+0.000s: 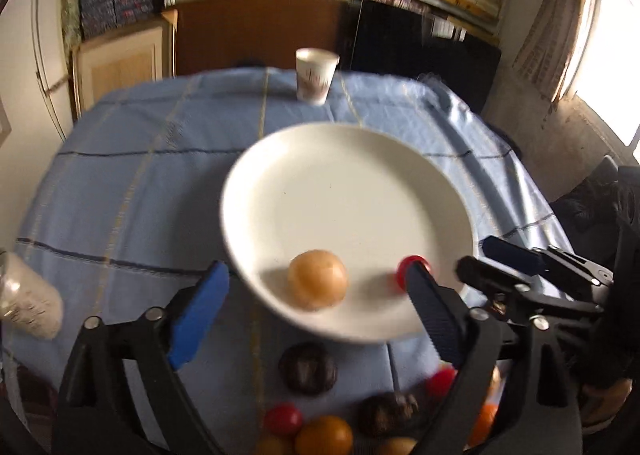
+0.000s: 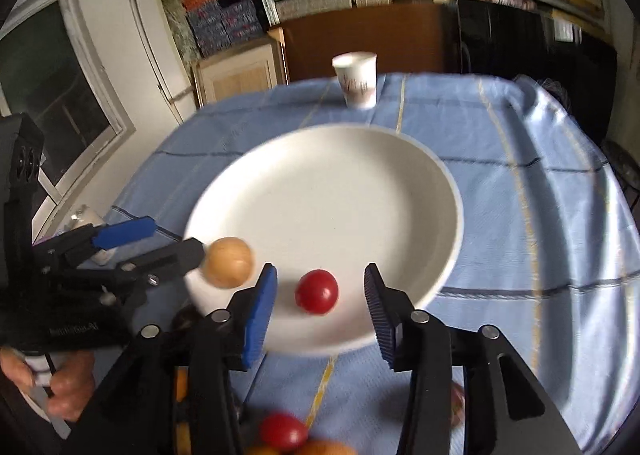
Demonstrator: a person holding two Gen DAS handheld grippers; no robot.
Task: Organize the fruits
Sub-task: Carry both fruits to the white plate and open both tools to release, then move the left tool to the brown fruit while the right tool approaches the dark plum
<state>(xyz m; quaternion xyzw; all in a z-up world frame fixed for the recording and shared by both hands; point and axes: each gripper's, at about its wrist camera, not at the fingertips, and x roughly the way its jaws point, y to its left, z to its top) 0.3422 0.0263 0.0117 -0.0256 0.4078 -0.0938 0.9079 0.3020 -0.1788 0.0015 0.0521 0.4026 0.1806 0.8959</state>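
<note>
Presently both grippers — left (image 1: pixel 316 307), right (image 2: pixel 320 295) — are held open, nothing gripped; round tomato (image 2: pixel 317 291) could be rolled off plate (image 2: pixel 360 183) if nudged.

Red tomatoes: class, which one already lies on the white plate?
The red tomato between the right gripper's open fingers; the others sit on the tablecloth.

The plate (image 2: pixel 340 183) is plain white. On it lie 1 tan fruit (image 2: pixel 229 262) and 1 red tomato (image 2: pixel 317 291). The tablecloth (image 2: pixel 520 215) is pale blue, checked with dark blue and yellow lines. The paper cup (image 2: pixel 356 79) is white with brownish print.
</note>
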